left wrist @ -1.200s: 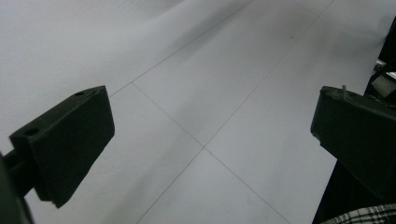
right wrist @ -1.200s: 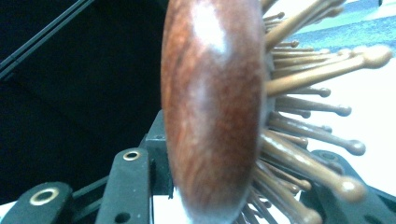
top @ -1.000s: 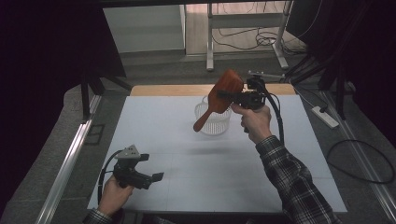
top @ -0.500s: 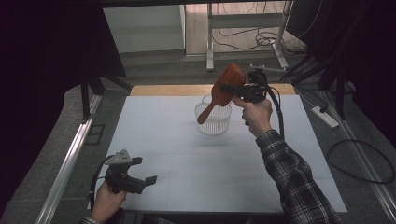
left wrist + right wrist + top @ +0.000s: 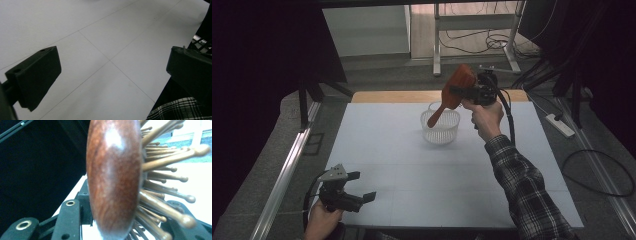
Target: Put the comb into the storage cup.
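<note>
Close to the person, at the near left corner of the flat white counter, the left gripper sits in the person's left hand. Its two black jaws stand wide apart with nothing between them. In the left gripper view they hang over the bare white top, which has thin lines crossing it, and a bit of black and white checked cloth shows at the bottom right. Farther off, a right arm in a checked sleeve reaches up across the counter. The right hand holds the right gripper up in the air near the far side. This gripper is closed on a reddish-brown wooden hairbrush. It pinches the wide head of the brush, and the thin handle slants down and to the left. In the right gripper view the smooth shiny back of the brush stands between the jaws, and its light brown wooden pins with little round tips stick out to the right. Under the brush stands a small round white plastic basket with little holes in its wall. The tip of the handle shows in front of the basket's rim, but I cannot tell if it touches. Behind the far edge of the counter there is a strip of light brown wood.
</note>
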A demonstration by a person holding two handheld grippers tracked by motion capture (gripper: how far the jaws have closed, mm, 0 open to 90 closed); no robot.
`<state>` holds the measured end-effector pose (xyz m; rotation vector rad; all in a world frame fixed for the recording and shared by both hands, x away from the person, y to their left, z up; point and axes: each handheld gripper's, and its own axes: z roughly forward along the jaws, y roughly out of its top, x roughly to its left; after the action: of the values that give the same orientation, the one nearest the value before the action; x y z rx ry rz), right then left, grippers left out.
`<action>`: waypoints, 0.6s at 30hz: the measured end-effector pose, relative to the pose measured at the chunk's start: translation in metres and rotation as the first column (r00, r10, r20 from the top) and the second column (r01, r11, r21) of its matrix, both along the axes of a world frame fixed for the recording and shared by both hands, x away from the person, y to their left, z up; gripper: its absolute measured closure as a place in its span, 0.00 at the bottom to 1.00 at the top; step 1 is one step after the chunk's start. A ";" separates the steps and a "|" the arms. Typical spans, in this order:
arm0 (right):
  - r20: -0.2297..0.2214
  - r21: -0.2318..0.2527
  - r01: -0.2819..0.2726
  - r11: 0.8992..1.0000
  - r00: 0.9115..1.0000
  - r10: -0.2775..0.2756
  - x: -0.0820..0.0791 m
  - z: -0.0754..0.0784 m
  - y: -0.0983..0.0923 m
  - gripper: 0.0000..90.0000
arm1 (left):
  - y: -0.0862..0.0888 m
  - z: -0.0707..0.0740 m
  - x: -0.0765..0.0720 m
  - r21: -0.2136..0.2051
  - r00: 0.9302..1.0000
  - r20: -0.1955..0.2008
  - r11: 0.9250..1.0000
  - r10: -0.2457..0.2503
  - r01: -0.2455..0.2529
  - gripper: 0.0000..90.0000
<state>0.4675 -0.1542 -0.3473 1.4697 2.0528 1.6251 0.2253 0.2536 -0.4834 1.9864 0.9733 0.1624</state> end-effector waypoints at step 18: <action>-0.004 -0.060 0.015 0.998 1.000 -0.015 0.009 -0.019 0.011 0.59 | 0.002 0.001 -0.004 0.006 1.000 0.006 1.000 0.003 -0.003 0.00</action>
<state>0.4762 -0.1432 -0.3661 1.4665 2.0691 1.5423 0.2218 0.2555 -0.4826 1.9886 0.9733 0.1729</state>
